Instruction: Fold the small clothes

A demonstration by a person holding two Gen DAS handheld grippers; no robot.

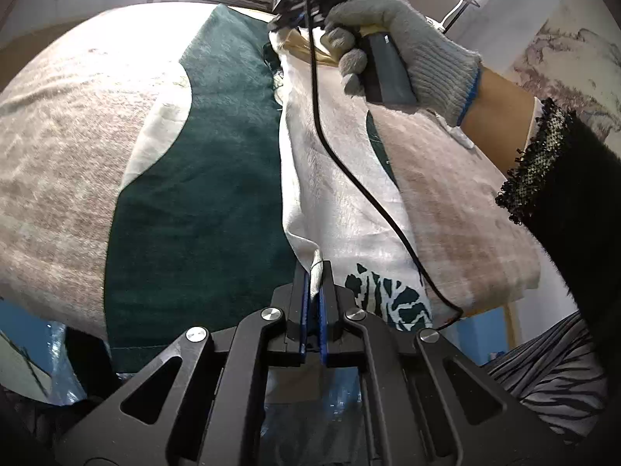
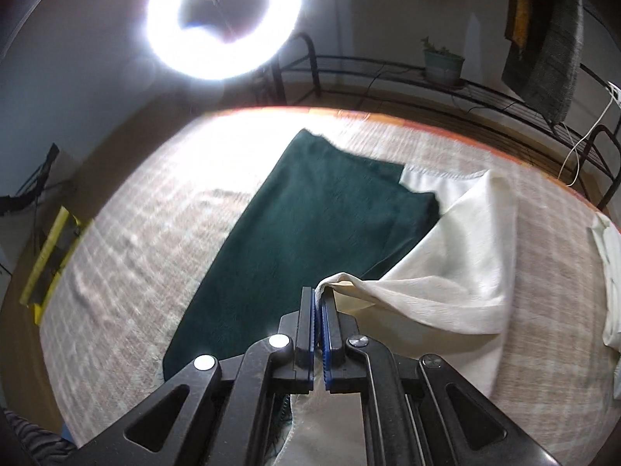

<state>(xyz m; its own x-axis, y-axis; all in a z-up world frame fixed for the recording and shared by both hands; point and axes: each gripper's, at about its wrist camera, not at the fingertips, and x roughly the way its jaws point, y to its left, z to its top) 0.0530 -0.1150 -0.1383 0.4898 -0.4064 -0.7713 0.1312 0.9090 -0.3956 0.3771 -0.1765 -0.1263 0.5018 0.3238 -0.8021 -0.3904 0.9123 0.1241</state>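
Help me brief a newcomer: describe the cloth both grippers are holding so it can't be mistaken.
On the beige woven table cover, find the dark green towel lying flat. Draped over its edge is the white cloth, pinched by the left gripper and right gripper. Unlike the small white bundle at the table's edge, it's lifted and has a green print.

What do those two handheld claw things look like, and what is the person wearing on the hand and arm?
Both the left gripper and the right gripper are black, with angular cut-out linkages, round silver bolts and two flat fingers lined with ridged blue pads. A thin black cable trails from the right tool. The right hand wears a grey knitted glove with a blue cuff edge; the sleeve is black with fuzzy speckled trim.
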